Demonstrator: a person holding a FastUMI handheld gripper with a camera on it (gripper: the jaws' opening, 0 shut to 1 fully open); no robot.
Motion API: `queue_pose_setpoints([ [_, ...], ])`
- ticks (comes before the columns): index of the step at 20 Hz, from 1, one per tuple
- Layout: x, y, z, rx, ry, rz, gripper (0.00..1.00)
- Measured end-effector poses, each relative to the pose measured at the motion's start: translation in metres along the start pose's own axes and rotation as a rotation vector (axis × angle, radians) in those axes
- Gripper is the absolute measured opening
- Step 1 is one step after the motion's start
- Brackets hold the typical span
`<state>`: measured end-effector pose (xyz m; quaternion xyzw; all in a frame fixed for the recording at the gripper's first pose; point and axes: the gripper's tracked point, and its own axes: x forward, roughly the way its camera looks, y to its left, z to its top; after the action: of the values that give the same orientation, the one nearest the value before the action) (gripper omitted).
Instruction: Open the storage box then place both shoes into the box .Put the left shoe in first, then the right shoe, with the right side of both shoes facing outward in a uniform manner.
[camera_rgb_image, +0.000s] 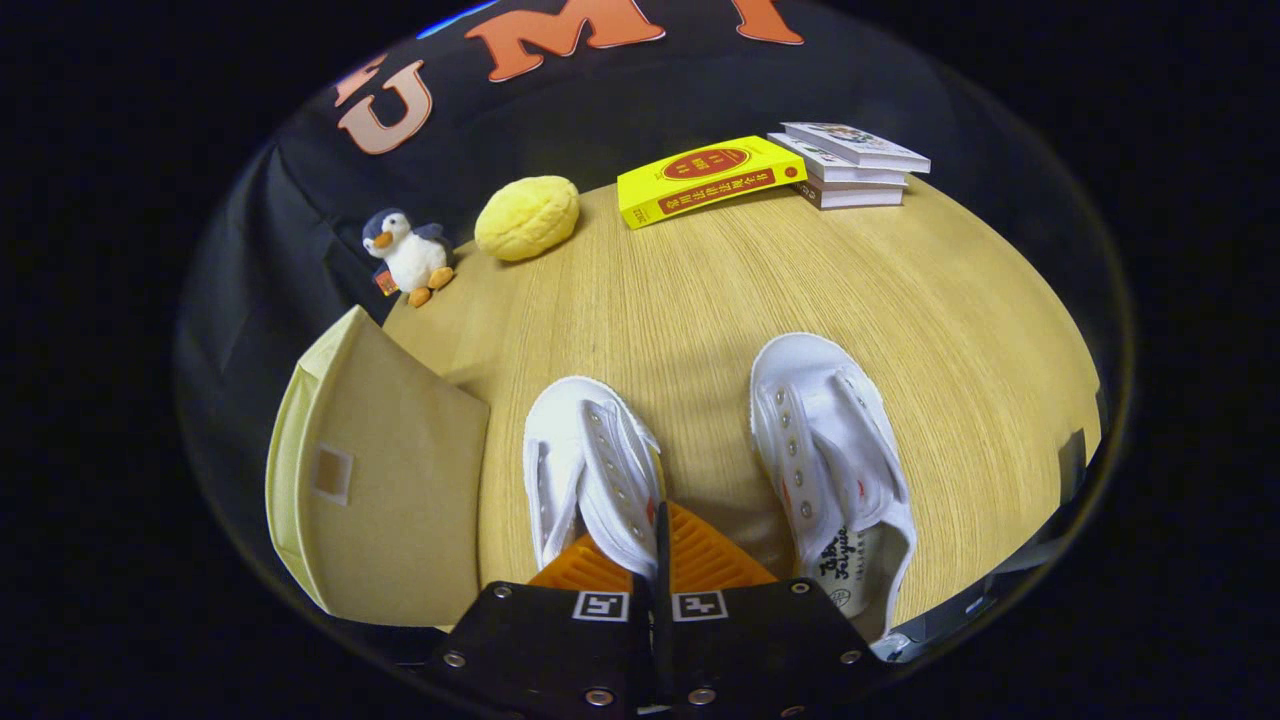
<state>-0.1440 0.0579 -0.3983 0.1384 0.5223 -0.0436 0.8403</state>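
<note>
Two white canvas shoes lie on the wooden table (700, 290), toes pointing away from me. The left-hand shoe (585, 465) reaches back between my fingers, and my gripper (660, 545) is shut on its right side wall near the opening. Its heel is hidden behind the fingers. The right-hand shoe (830, 470) lies free just right of the fingers, its insole showing. The storage box (385, 490), tan with pale cream sides and a small square patch on its broad tan face, stands left of the held shoe. Whether it stands open I cannot tell.
Beyond the shoes, along the table's far edge, stand a penguin plush (408, 255), a yellow round plush (527, 217), a yellow book (708, 178) and a stack of three books (852, 163). Bare tabletop lies between the shoes and these things.
</note>
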Motion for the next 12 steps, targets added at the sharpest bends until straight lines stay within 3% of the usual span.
queue_pose_setpoints([
  [6, -0.054, 0.061, 0.043, -0.012, -0.054, 0.074, 0.01],
  [12, -0.09, 0.155, 0.063, -0.002, -0.057, 0.194, 0.02],
])
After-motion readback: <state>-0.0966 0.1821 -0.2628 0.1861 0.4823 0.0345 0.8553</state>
